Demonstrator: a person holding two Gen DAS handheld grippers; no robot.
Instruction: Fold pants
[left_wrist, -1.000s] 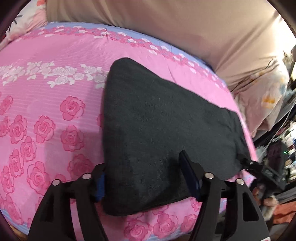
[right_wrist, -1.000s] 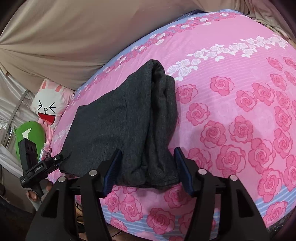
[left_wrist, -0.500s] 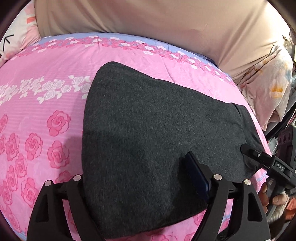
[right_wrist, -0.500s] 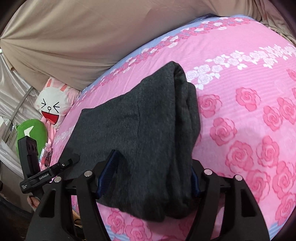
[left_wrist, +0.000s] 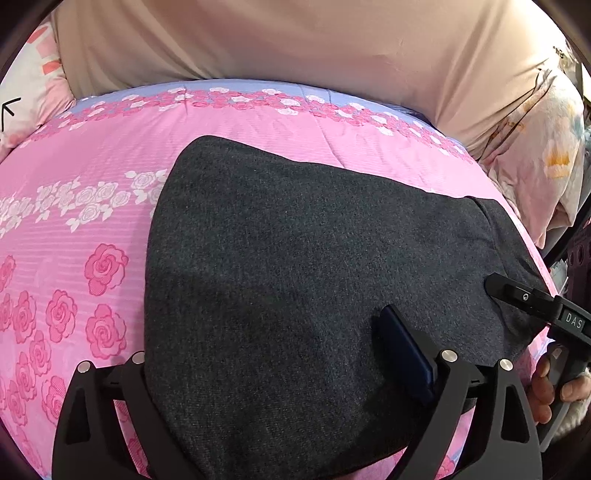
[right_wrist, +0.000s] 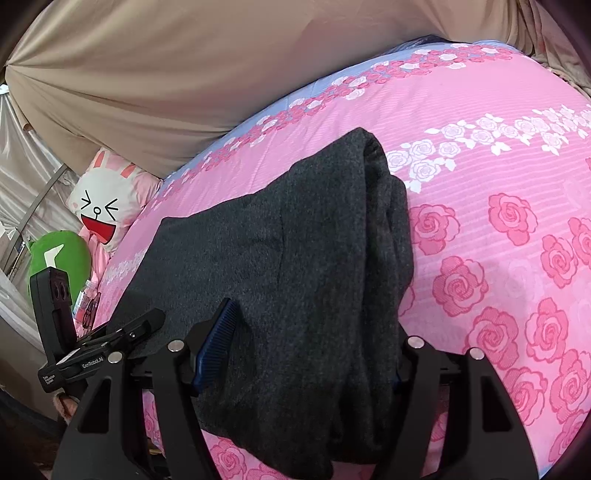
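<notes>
A: Left tool (left_wrist: 284, 354). Fingers spread wide, straddling the near edge of the pants (left_wrist: 314, 277). The blue-padded finger (left_wrist: 404, 350) lies on top of the dark cloth; the other finger is hidden at the cloth's left border. Not clamped on anything.

B: Right tool (right_wrist: 306, 350). Same posture: fingers spread, the ribbed blue pad (right_wrist: 214, 343) resting on the cloth, the opposite finger mostly covered by the thick folded edge. No pinch visible.

A: Pants: charcoal grey, woolly, already folded into a broad flat shape on the bed (left_wrist: 92, 184). They run from the near edge of the bed toward its middle.

B: From the right wrist view the pants (right_wrist: 295, 258) show stacked layers along their right side, a rounded fold at the far end.

A: In the left wrist view the right tool (left_wrist: 517, 299) sits at the cloth's right corner, held by a hand (left_wrist: 554, 384).

B: Bed cover is pink with printed roses (right_wrist: 458, 284), a blue strip at the far border. Beige curtain (right_wrist: 147, 74) behind. Rabbit-face pillow (right_wrist: 107, 206) and a green plush (right_wrist: 59, 254) beside the bed at left.
</notes>
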